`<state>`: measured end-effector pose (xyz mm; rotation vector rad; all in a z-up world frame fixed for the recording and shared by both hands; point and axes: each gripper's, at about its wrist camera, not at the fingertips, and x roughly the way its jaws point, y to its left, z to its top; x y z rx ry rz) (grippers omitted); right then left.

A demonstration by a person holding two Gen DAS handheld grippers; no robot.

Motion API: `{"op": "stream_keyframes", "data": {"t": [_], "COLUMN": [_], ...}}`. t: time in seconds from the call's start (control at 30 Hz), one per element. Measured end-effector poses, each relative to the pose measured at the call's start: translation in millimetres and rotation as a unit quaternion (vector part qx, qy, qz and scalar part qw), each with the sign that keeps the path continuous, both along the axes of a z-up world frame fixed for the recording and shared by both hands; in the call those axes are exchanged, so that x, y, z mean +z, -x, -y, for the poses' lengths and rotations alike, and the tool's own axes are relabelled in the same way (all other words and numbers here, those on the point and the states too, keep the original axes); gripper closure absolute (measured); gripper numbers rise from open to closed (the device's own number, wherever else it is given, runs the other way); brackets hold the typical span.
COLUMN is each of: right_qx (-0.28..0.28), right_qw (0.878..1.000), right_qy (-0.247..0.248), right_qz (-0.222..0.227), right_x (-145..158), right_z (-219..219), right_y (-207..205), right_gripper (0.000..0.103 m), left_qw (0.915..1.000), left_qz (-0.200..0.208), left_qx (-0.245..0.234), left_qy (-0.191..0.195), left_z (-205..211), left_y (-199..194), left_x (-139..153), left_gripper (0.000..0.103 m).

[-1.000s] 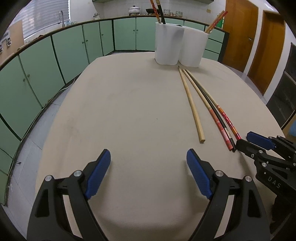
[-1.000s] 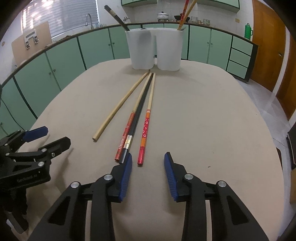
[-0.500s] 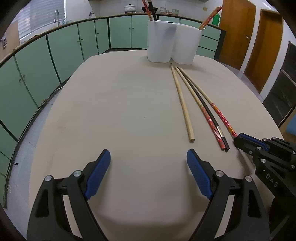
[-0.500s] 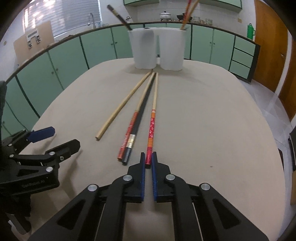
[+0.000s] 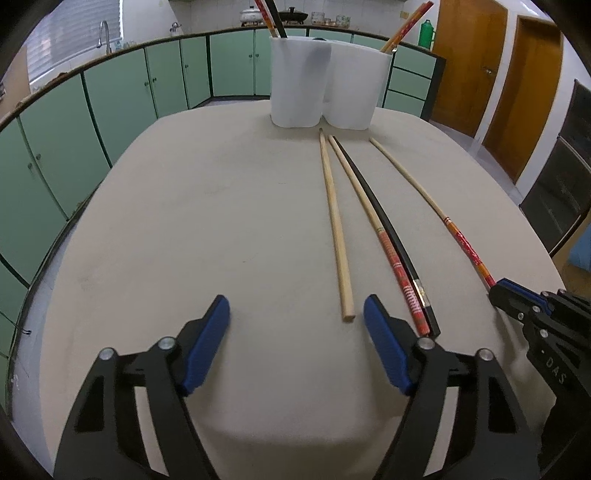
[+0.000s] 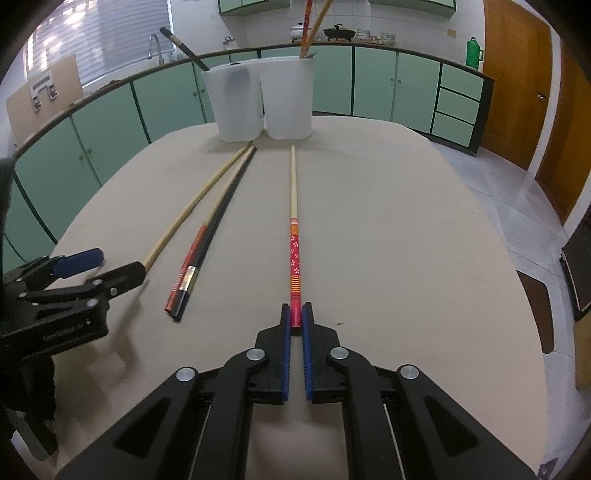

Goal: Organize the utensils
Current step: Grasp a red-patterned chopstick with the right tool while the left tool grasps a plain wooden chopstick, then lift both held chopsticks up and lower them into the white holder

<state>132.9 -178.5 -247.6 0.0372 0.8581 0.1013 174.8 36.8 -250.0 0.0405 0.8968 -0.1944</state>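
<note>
Right gripper is clamped on the butt end of the red-and-orange patterned chopstick; blue pads pinch it from both sides. That chopstick runs straight ahead along the beige table, tip pointing at the right white utensil holder. Whether the tip rests on the table or is lifted cannot be told. It lies well apart from the other three sticks.

Left gripper is spread wide, nothing between the pads, low over the table near edge. Its right pad sits just beside the butt of the plain bamboo chopstick, not touching.

On the table, left to right in the left wrist view: plain bamboo chopstick, then the red-banded chopstick and the black chopstick lying touching side by side, then the clamped one out to the right. The three loose sticks converge toward the holders at their far tips.

Two white holders stand touching at the far table edge. The left white utensil holder has a dark chopstick leaning out; the right one holds a red stick and a tan stick.

Green cabinets wrap around behind; wooden doors to the right.
</note>
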Motion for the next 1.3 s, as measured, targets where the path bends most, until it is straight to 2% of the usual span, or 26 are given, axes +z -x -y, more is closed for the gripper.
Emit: {"op": "stream_keyframes", "data": {"t": [0.13, 0.43, 0.57, 0.97, 1.13, 1.3], "right_qx": [0.0, 0.001, 0.001, 0.002, 0.003, 0.004], "right_qw": [1.0, 1.0, 1.0, 1.0, 1.0, 0.999], "right_qy": [-0.002, -0.003, -0.009, -0.014, -0.015, -0.013], "right_qz": [0.0, -0.003, -0.003, 0.0, 0.014, 0.046], "right_x": [-1, -3, -3, 0, 14, 43], "right_z": [2, 2, 4, 6, 9, 15], "right_y": [-2, -4, -5, -3, 2, 4], "right_gripper": [0.097, 0.097, 0.097, 0.097, 0.097, 0.097], "left_qw": [1.0, 1.0, 0.9999, 0.9997, 0.999, 0.997], "left_qz": [0.0, 0.002, 0.001, 0.016, 0.038, 0.072], "left_qx": [0.0, -0.006, -0.009, -0.015, -0.022, -0.026], "left_qy": [-0.003, 0.002, 0.008, -0.005, -0.008, -0.01], "left_z": [4, 9, 11, 15, 11, 6], "left_y": [-1, 3, 4, 12, 21, 29], "left_x": [-1, -1, -1, 10, 34, 64], "left_gripper": [0.042, 0.073, 0.096, 0.097, 0.097, 0.097]}}
